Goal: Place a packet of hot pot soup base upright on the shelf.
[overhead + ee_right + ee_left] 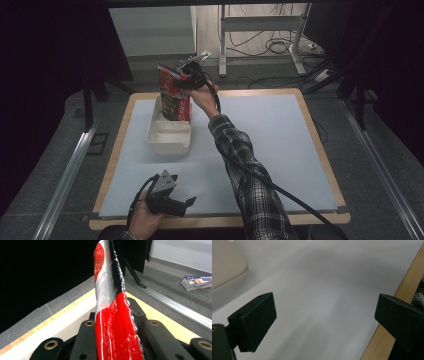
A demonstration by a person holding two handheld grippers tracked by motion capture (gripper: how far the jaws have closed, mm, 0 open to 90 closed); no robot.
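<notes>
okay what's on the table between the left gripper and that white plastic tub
Nothing: in the high view, bare pale grey mat separates the left gripper from the white plastic tub.

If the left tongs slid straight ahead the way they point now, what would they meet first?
Probably nothing soon: the open left tongs point across the bare white mat. The cream tub sits off to one side of that line, though depth is hard to judge.
</notes>
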